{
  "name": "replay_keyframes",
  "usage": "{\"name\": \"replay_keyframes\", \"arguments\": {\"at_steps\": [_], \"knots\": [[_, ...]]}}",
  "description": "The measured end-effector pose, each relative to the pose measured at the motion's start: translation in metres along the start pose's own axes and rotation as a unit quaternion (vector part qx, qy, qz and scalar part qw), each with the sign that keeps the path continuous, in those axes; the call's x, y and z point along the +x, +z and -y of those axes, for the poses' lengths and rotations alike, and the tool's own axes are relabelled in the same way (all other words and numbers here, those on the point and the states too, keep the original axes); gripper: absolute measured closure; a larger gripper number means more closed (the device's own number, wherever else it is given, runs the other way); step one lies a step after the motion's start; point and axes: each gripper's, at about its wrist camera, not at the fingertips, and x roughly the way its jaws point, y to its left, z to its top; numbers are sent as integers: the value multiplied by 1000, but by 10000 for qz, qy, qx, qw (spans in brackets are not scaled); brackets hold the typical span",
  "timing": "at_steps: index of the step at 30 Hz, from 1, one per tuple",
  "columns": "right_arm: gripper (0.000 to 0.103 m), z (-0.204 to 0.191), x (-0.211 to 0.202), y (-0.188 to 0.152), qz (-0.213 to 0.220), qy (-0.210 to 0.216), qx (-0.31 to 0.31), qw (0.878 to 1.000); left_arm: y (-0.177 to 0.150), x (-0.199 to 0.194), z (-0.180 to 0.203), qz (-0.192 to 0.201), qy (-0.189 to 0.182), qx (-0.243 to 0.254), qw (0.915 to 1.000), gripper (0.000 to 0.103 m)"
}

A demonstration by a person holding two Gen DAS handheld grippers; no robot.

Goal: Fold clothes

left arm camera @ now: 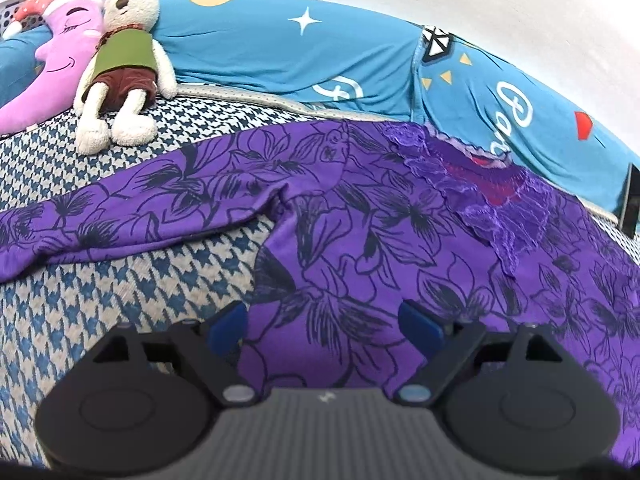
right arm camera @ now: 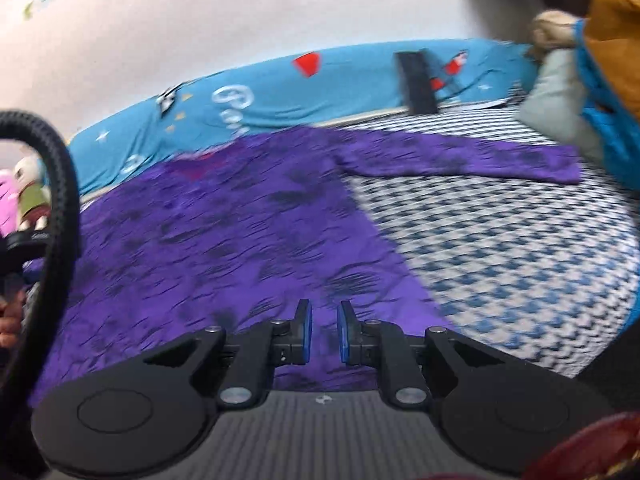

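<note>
1. The left gripper (left arm camera: 324, 328) has its blue fingers (left arm camera: 420, 326) spread wide, hovering low over the body of the purple top (left arm camera: 360, 240) with cloth between and under them but nothing pinched.
2. The right gripper (right arm camera: 324, 334) has its fingers (right arm camera: 304, 332) close together with a narrow gap left; they hold nothing as far as the blurred right-wrist view shows.
3. The purple top (right arm camera: 224, 232) lies flat on the bed (right arm camera: 500, 248), spread over the houndstooth cover (left arm camera: 120, 292), its lace neckline (left arm camera: 480, 184) toward the far edge of the bed where the blue bedding (left arm camera: 280, 48) is rolled against the wall.
4. Its body runs straight ahead of both grippers, near hem to far collar. One sleeve (left arm camera: 120, 216) stretches toward the bed's left edge, the other sleeve (right arm camera: 460, 160) toward the right edge, so the sleeves lie crosswise to the fingers.
5. Judged from this, each gripper is nearer its own side's sleeve; the left sits just beside the left armpit seam.
6. The fabric is thin, purple with dark flower outlines, mostly smooth, slightly rumpled at the left sleeve.
7. A plush rabbit (left arm camera: 124, 64) sits at the far left corner, well apart.
</note>
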Motion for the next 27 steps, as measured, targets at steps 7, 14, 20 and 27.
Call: {"name": "replay_keyframes", "arguments": {"at_steps": [7, 14, 20, 27], "knots": [[88, -25, 20, -2, -294, 587, -118, 9978, -16, -10, 3, -50, -155, 272, 9995, 16], [83, -67, 44, -1, -550, 1322, -341, 9891, -30, -18, 6, -131, -299, 476, 9983, 16], [83, -116, 72, 4, -606, 1917, -724, 9769, -41, -20, 9, -174, -317, 685, 9970, 16], [82, -148, 92, -8, -704, 1978, -1370, 9681, -56, -25, 12, -134, -116, 1100, 9938, 16]]}}
